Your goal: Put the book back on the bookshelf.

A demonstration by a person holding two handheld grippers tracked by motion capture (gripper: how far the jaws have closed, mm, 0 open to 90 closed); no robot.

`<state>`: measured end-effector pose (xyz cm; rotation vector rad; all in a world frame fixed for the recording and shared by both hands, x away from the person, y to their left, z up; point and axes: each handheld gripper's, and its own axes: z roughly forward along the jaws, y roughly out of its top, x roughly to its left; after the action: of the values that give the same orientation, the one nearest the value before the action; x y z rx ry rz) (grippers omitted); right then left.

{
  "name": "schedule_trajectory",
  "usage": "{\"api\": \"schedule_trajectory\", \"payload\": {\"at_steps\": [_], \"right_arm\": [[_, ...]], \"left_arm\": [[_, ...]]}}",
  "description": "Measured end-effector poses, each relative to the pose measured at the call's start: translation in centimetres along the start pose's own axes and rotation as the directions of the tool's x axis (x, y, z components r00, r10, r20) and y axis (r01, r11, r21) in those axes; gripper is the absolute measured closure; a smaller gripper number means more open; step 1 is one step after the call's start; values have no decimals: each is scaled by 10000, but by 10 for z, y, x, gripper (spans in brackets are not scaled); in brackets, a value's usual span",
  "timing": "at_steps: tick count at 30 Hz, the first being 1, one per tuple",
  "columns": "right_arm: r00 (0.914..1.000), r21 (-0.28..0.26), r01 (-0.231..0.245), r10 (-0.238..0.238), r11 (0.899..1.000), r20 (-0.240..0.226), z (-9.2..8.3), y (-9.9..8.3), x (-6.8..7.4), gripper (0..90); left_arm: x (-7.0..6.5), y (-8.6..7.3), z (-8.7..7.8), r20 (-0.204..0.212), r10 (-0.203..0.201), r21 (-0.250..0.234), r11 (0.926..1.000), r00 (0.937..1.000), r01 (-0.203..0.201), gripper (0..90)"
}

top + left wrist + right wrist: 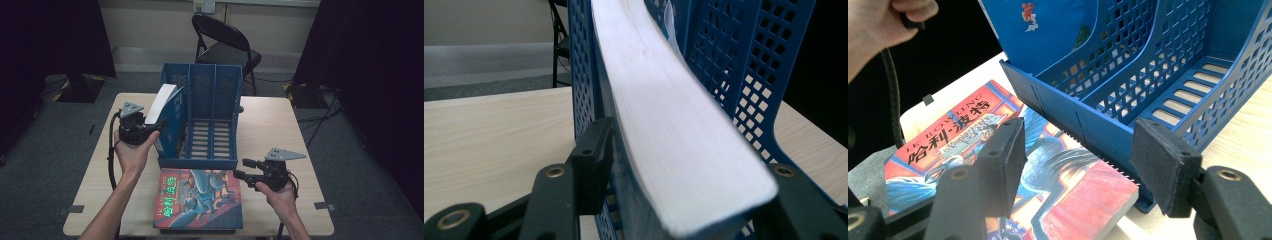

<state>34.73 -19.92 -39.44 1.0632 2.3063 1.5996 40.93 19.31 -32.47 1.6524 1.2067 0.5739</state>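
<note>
A blue three-slot file rack (212, 100) stands mid-table. A thick book (162, 102) leans upright in its left slot, white page edge (674, 125) facing up. My left gripper (150, 129) straddles that book's near end from the left. The book lies between its jaws, and the left pad (594, 160) stands just off the cover, so the gripper is open. A second book (200, 197) with a red and blue illustrated cover lies flat in front of the rack. My right gripper (240, 169) hovers by its far right corner, open, with nothing between its pads (1158, 165).
The rack's middle and right slots (1148, 75) hold nothing. The table (270, 125) has bare wood on both sides of the rack. A black folding chair (225, 42) stands behind the table. A cable (111, 150) trails from the left gripper.
</note>
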Motion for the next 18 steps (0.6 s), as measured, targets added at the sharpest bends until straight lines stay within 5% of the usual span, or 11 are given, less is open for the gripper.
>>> {"api": "schedule_trajectory", "payload": {"at_steps": [9,18], "right_arm": [[10000,-20,-26,26,10000,42,-2,0,-1,381],[10000,56,-7,6,10000,78,-1,0,-2,381]], "left_arm": [[2,28,0,56,85,798,9968,9999,-89,464],[6,55,10,203,-15,2390,9710,9998,-34,462]]}}
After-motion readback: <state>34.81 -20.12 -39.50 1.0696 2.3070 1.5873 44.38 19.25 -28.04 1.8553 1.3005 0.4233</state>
